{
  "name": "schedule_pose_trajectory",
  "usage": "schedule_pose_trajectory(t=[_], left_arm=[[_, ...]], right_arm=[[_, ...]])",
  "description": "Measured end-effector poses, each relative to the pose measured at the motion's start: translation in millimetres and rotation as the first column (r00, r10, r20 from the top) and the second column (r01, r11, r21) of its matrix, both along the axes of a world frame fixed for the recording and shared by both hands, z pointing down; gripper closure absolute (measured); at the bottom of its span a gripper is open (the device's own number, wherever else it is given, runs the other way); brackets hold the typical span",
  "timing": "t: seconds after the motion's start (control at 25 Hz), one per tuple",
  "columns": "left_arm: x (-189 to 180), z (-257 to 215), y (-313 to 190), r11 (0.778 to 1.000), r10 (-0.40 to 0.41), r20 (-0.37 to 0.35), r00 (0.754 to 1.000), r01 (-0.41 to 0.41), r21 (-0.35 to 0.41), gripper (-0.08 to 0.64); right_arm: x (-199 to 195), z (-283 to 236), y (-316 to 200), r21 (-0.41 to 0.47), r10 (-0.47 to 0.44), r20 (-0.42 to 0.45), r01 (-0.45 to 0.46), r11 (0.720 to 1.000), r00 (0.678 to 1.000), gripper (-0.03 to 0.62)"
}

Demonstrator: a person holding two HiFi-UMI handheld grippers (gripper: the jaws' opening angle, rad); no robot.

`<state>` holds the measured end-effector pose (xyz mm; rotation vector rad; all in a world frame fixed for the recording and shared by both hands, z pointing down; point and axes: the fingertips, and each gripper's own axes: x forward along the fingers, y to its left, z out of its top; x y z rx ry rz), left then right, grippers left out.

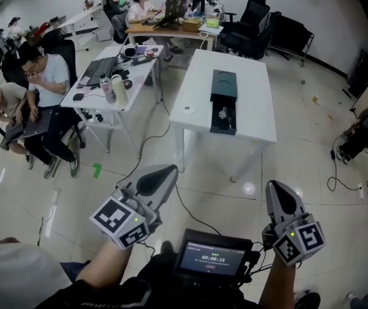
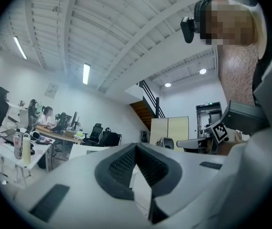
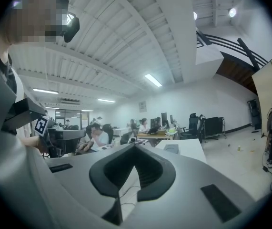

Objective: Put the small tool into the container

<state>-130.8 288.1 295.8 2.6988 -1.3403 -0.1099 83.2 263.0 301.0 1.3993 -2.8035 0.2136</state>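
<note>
Across the floor, well ahead: a white surface (image 1: pixel 261 118) carries a dark green container (image 1: pixel 224 85), its lower half lying open. A small glinting item (image 1: pixel 223 114) sits inside that half, too small to say whether it is the tool. A flat white bit (image 1: pixel 188 109) lies on the surface left of the container, apart from it.

Left claw (image 1: pixel 169 171) and right claw (image 1: pixel 275 187) are low and level near the body. Jaws are together on both, with nothing gripped.

This fits either coming up to the job or standing off with the tool already in. Either way, hold both claws steady and mind the floor cable (image 1: pixel 146 143).
</note>
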Motion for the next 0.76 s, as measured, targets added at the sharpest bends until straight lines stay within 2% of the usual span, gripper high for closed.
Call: schedule_pose_trajectory(t=[0.76], left_arm=[[19.8,-3.8,-1.5,1.000,0.015,0.008,1.000,-0.015,-0.005,0.535]], right_arm=[[16.8,-2.1,0.6,0.019,0.003,-0.021,-0.002,1.000,1.000,0.597]])
